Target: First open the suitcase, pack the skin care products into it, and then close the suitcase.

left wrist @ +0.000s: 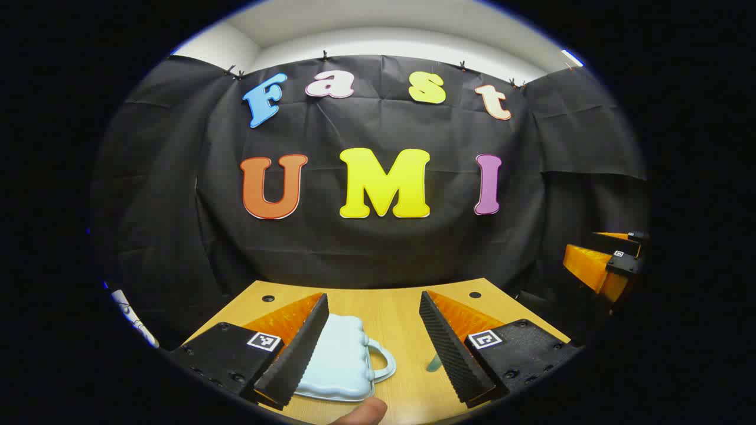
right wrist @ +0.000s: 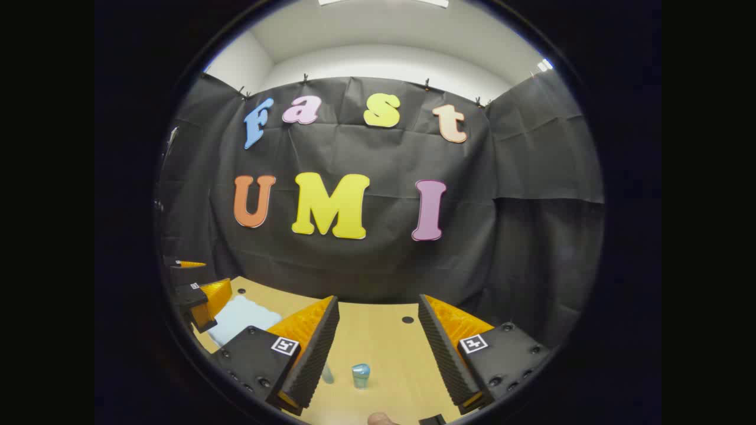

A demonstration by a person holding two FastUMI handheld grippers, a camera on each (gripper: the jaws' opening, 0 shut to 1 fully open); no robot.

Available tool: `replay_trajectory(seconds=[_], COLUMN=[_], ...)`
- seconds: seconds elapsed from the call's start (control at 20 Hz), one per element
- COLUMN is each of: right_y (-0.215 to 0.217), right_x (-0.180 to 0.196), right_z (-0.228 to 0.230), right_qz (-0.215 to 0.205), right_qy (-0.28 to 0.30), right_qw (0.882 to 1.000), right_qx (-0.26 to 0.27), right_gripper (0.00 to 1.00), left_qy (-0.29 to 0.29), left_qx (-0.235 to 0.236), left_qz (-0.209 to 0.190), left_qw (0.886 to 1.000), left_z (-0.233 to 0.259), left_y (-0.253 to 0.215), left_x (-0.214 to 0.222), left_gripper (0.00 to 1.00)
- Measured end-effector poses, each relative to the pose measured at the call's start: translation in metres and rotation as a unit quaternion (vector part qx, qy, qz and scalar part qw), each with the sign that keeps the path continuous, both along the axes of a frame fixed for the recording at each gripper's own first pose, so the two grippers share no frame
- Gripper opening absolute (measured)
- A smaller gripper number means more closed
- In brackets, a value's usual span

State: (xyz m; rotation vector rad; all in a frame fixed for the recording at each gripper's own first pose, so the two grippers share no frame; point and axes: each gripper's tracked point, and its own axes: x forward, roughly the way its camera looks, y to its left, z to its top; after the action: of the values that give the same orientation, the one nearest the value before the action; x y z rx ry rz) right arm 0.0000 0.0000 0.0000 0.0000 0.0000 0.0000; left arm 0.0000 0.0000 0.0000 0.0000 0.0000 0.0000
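Pale wood-grain laminate forms the surface [left wrist: 390, 319], and everything else is placed here from the suitcase [left wrist: 339, 366] lying on it. The suitcase, a small light-blue moulded shell with rounded ribs and a looped handle on its side, is seen lying flat and closed, partly behind one finger of the left hand-held gripper [left wrist: 369, 345], whose jaws are spread wide and hold nothing. To the right of the suitcase, the right hand-held gripper [right wrist: 378, 348] is likewise held wide and empty. Well to the right of the suitcase a small translucent blue skin care bottle [right wrist: 361, 375] stands upright, with a second slim pale item [right wrist: 326, 373] just beside it, half hidden. The smooth, glossy shell is judged likely to slide across the laminate if the lid is pried from one side without being steadied. The light bottle could be tipped by a grazing ribbed pad [right wrist: 316, 348].
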Motion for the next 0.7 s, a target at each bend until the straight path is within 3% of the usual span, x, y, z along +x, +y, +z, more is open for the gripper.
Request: replay_trajectory(seconds=[0.7], right_y=[-0.008], right_x=[0.016], right_z=[0.000], right_qz=[0.023], right_qy=[0.001], right_qw=[1.000], right_qx=[-0.008], right_gripper=[0.80], left_qy=[0.000], left_qx=[-0.008], left_qz=[0.003], left_qw=[1.000], left_z=[0.001], left_y=[-0.024], left_x=[0.013], left_gripper=[0.99])
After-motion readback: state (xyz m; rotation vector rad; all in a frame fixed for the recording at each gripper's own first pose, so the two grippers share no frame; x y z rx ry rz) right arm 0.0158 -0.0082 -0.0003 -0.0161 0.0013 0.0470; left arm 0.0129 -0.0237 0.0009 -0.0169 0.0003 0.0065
